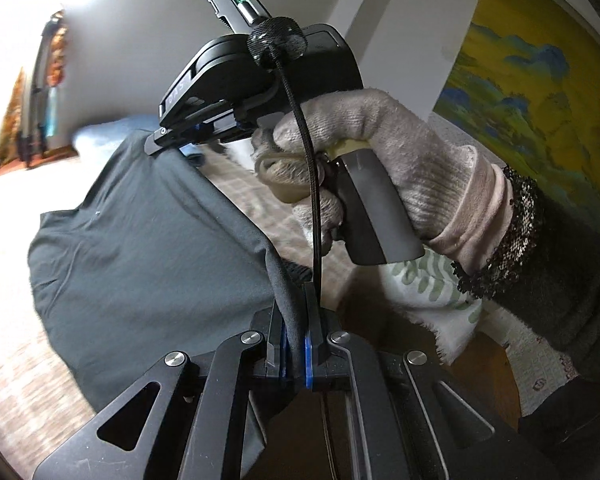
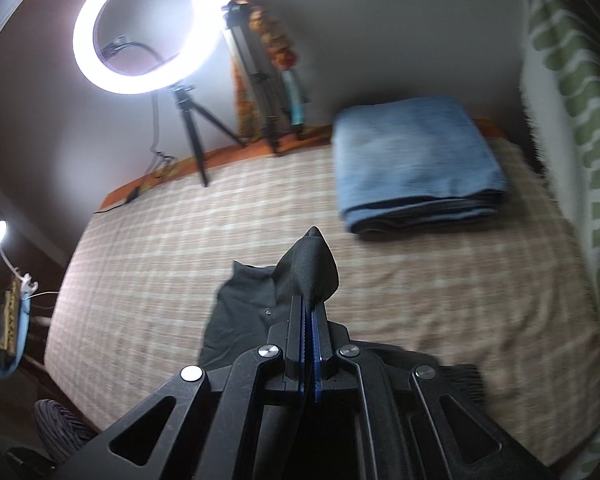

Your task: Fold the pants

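Both tools are engaged on the dark grey pants (image 1: 140,240), which are lifted by one edge above the bed (image 2: 180,240) with the checked cover.

Left tool (image 1: 296,320): pressed together, pinching a bunched edge of the pants between its blue pads. The fabric runs taut from this grip up to the right tool (image 1: 168,140), seen in the left wrist view held by a gloved hand (image 1: 380,168).

Right tool (image 2: 310,320): pressed together, pinching a fold of the pants, with a peak of cloth standing up beyond its tips. More of the garment lies below it on the bed, near the edge closest to the camera.

Location of the pants: stretched between the two tools, the lower part draping down; whether the hanging part touches the bed in the left wrist view cannot be told.

Other items: a folded blue garment (image 2: 416,160) lies finished toward the far right corner of the bed, well apart from the pants. A lit ring light (image 2: 148,28) on a tripod stands at the far edge.

Progress, as a judgement: the fold is under way, not complete. The pants are gripped along one edge and raised, apparently to be carried over onto themselves. Laying the edge down, releasing, and any further folds are still to do. Number of folds already made cannot be determined.
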A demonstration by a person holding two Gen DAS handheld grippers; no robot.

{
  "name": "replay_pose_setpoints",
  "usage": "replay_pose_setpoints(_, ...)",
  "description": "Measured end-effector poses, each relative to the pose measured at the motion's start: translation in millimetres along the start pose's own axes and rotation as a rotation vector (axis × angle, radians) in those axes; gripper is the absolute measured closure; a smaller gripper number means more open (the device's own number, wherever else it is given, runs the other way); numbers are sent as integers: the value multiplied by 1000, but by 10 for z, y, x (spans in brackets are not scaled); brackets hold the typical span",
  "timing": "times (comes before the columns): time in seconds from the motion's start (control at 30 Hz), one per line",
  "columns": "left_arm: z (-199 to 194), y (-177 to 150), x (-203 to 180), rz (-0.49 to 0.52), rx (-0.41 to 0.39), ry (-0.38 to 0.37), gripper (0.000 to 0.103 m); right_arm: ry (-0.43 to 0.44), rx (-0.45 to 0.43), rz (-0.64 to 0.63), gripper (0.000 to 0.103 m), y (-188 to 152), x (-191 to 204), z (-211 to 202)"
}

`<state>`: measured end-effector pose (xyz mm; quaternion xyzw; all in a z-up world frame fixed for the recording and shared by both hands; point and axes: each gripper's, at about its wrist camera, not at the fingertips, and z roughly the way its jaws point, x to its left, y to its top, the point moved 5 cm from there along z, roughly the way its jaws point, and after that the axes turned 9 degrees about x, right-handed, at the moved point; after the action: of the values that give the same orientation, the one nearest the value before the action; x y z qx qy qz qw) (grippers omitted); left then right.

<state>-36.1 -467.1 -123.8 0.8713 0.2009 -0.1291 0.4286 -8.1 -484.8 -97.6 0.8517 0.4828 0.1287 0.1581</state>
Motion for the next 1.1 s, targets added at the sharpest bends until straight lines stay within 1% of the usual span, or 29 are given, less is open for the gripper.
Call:
replay_pose_setpoints(0.17, 223, 80, -72, 11, 22, -22, 99, -25, 0, 25, 103, -34, -385, -14)
replay_pose_setpoints(0.23, 295, 95, -95, 21, 31, -19, 99, -41, 4, 23, 103, -53, -506, 1)
replay_pose_setpoints(0.37, 430, 99, -95, 27, 52, -10, 99, -38, 20, 34, 103, -71, -718, 101)
replay_pose_setpoints(0.6, 693, 126, -189, 38, 89, 2, 99, -45, 46, 33, 103, -130, -934, 306)
replay_pose_setpoints(0.93, 834, 146, -225, 54, 123, -10, 99, -48, 42, 57, 103, -241, -1243, 326)
replay_pose_setpoints(1.1, 866, 174, -233, 52, 141, -11, 99, -27, 42, 71, 103, -279, -1358, 413)
